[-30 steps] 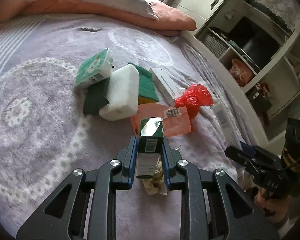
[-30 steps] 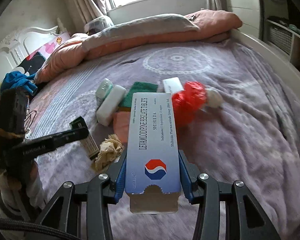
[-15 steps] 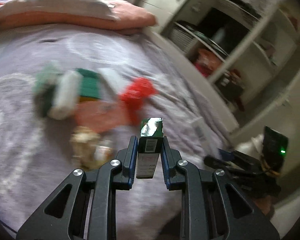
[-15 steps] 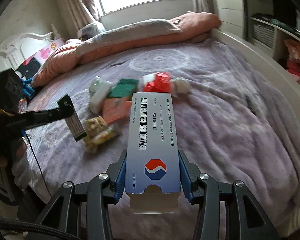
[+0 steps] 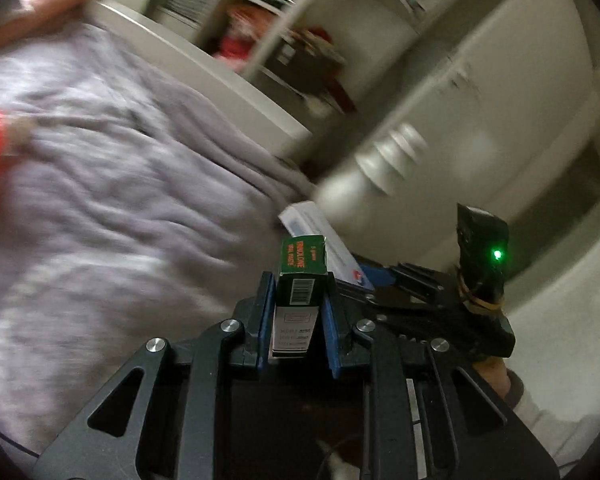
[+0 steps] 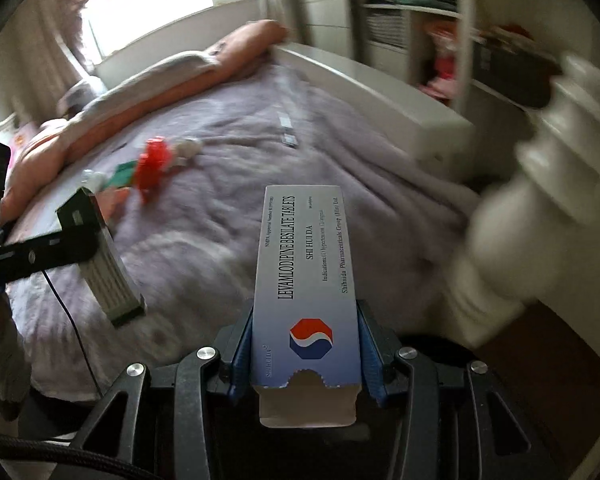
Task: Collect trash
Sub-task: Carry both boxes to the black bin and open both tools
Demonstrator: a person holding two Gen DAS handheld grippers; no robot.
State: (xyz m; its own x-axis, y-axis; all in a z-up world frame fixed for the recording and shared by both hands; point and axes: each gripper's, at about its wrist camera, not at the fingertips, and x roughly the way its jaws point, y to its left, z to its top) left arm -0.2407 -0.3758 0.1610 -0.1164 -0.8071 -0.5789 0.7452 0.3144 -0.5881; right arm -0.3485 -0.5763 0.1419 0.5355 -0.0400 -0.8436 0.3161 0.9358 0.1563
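My left gripper (image 5: 297, 300) is shut on a small dark green box (image 5: 300, 280) with orange print and a barcode, held in the air beyond the bed's foot corner. My right gripper (image 6: 304, 344) is shut on a long white and blue tablet box (image 6: 306, 280). In the left wrist view the right gripper (image 5: 380, 276) and its tablet box (image 5: 320, 232) show just behind the green box. In the right wrist view the left gripper (image 6: 75, 240) with the green box (image 6: 103, 264) is at the left. A red bag (image 6: 153, 164) and other blurred trash lie far back on the purple bedspread (image 6: 219, 208).
The white bed frame (image 6: 380, 88) runs along the right side, with a carved white bedpost (image 6: 540, 200) at the near corner. Open white shelves (image 5: 300, 40) with clutter and a white cabinet (image 5: 480, 100) stand beyond. Pillows (image 6: 171, 76) lie at the bed's head.
Both grippers have swung right and back from the trash pile toward the bed's foot corner, each still holding its box. The pile now lies far off and the view is blurred.
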